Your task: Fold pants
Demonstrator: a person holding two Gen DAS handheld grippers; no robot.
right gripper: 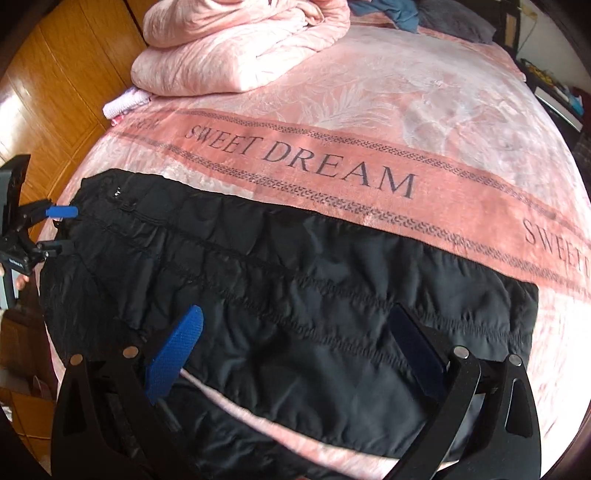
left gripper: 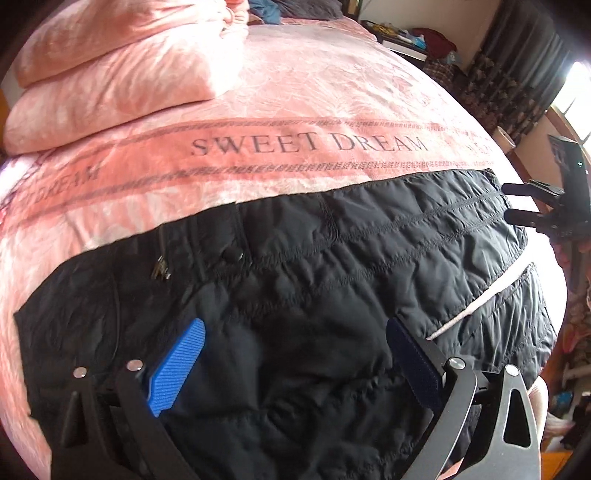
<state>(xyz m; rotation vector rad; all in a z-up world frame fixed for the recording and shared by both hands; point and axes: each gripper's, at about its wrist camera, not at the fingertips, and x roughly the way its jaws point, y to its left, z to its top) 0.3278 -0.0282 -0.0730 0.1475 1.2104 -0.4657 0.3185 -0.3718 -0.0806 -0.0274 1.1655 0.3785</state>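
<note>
Black quilted pants (left gripper: 332, 266) lie flat across the pink "SWEET DREAM" bedspread (left gripper: 303, 92), waist with zipper to the left, legs to the right. My left gripper (left gripper: 295, 332) is open just above the waist end. It also shows in the right wrist view (right gripper: 62, 227) at the waistband's edge. My right gripper (right gripper: 291, 325) is open above the leg end of the pants (right gripper: 295, 295). It also shows in the left wrist view (left gripper: 508, 203) by the leg hems. A pink strip of bedspread shows between the two legs.
A folded pink duvet (right gripper: 240, 48) sits at the bed's far left. Dark clothes (right gripper: 424, 14) lie at the head of the bed. A wooden wardrobe (right gripper: 55, 92) stands left of the bed. A cluttered desk and curtains (left gripper: 498, 66) are to the right.
</note>
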